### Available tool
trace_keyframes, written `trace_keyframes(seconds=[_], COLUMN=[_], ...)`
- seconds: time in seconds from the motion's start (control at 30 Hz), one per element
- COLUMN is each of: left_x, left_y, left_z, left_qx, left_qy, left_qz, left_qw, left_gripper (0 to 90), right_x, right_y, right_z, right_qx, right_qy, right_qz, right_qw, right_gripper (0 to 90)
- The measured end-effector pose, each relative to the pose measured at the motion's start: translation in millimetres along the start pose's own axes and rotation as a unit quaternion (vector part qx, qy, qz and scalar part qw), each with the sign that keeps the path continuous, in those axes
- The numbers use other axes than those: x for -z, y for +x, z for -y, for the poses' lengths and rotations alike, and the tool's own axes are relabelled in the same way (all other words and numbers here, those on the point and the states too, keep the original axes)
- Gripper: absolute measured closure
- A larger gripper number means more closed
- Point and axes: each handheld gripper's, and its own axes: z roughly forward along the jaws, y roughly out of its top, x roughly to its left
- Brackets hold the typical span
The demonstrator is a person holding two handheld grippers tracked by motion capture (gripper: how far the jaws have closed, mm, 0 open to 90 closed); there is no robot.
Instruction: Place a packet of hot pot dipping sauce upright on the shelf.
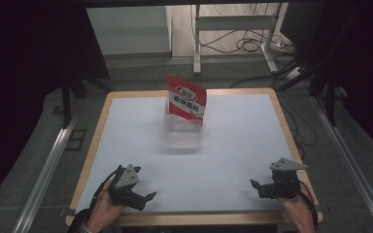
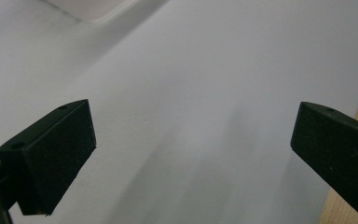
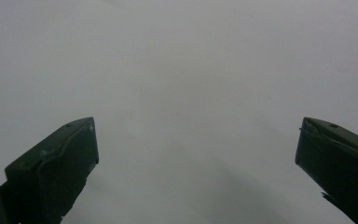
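A red pouch (image 1: 187, 102) with white print stands upright in a clear plastic box (image 1: 182, 132) near the far middle of a white desk (image 1: 233, 145), its top tilted a little to the left above the box rim. Both sit well apart from the two grippers, which rest at the near edge. The pouch looks light, thin and soft, likely to crumple or slide on its glossy film, so its exposed upper edge is probably the best place to pinch it. The box looks light, stiff and smooth; a rim or side wall would likely give the surest hold, and it may slide on the desk if pushed. The left gripper (image 1: 148, 196) lies low at the near left, held in the person's left hand (image 1: 104, 208), pointing right and slightly away; its jaws are spread wide with nothing between them. In the left gripper view, a corner of the box (image 2: 93, 9) shows far ahead. The right gripper (image 1: 257, 188) lies at the near right in the right hand (image 1: 296, 213), pointing left across the desk, jaws likewise spread wide and empty.
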Motion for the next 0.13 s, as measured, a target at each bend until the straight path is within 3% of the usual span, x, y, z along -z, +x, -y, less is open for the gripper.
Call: trace_keyframes(seconds=[0.13], left_x=[-0.1], left_y=[0.2], left_z=[-0.4], left_qx=[0.0], left_qy=[-0.001], left_qz=[-0.001], left_qw=[1.0], left_gripper=[0.0], right_x=[0.9], right_y=[-1.1], right_z=[-0.1], right_qx=[-0.002], right_qy=[-0.007], right_qz=[-0.002], right_qw=[1.0], right_gripper=[0.0])
